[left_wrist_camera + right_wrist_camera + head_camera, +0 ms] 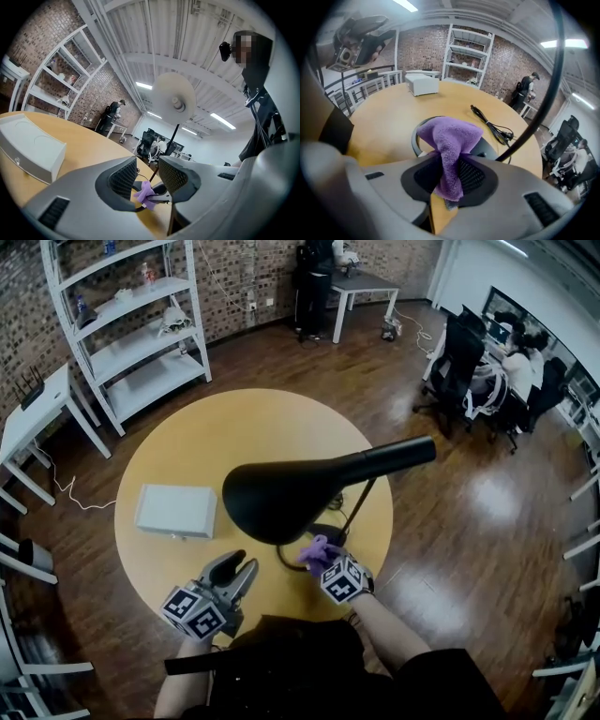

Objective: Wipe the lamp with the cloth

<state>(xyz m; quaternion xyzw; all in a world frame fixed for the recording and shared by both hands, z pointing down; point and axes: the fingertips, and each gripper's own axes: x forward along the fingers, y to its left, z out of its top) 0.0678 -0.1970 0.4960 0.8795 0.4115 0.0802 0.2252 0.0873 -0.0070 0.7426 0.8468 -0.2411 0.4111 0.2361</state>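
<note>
Because the right hand-held gripper (pixel 327 562), clamped on the cloth (pixel 449 137), sits under the lamp (pixel 281 498), it is nearer; the left hand-held gripper (pixel 240 569) hangs open, empty.

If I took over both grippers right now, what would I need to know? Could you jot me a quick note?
Left gripper: open, empty, over the table's near edge.
Right gripper: shut on the purple cloth, down by the lamp base.
Lamp: standing on the table.
Done: cloth in hand. Left: wiping the lamp; whether any is wiped doesn't show.
</note>
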